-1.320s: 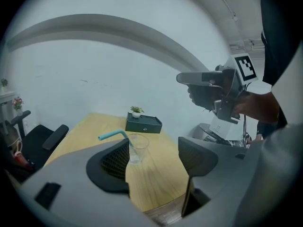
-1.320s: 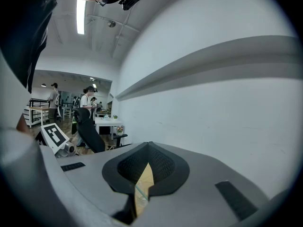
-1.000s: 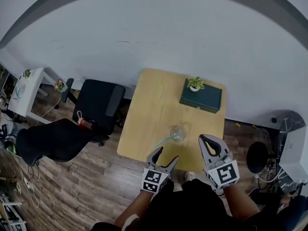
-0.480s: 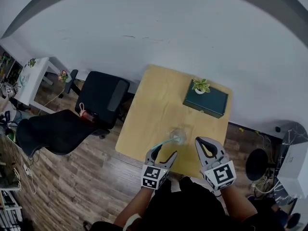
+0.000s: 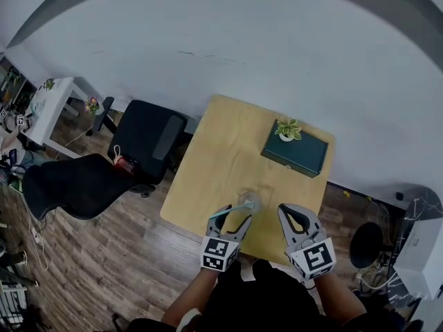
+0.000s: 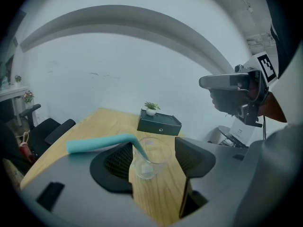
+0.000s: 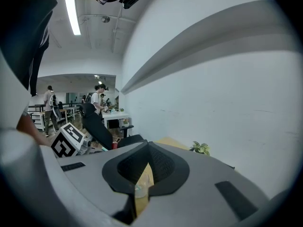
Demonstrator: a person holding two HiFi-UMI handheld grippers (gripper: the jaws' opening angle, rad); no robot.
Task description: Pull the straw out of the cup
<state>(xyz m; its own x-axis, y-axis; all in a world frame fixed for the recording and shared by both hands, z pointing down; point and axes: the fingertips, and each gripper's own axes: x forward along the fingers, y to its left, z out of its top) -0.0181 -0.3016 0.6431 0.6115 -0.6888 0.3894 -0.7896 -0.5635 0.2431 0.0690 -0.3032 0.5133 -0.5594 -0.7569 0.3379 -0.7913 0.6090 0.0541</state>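
Observation:
A clear plastic cup (image 5: 254,201) stands near the front edge of the wooden table (image 5: 221,144), with a teal bent straw (image 5: 232,208) leaning out of it to the left. My left gripper (image 5: 235,216) is right at the cup. In the left gripper view the cup (image 6: 149,160) sits between and just beyond the jaws, and the straw (image 6: 99,143) passes over the left jaw. The jaws are closing, and the pads touch nothing. My right gripper (image 5: 285,210) hovers to the right of the cup, shut and empty; the cup (image 7: 140,186) shows through the slit below its tips (image 7: 143,148).
A dark green box (image 5: 294,151) with a small potted plant (image 5: 288,128) stands at the table's far right. A black office chair (image 5: 149,140) is left of the table and a second dark chair (image 5: 76,192) is nearer. A white wall lies behind.
Both grippers have moved forward to the cup. The left one has reached the straw and cup, and its jaws have narrowed a little. The right gripper has sunk slightly.

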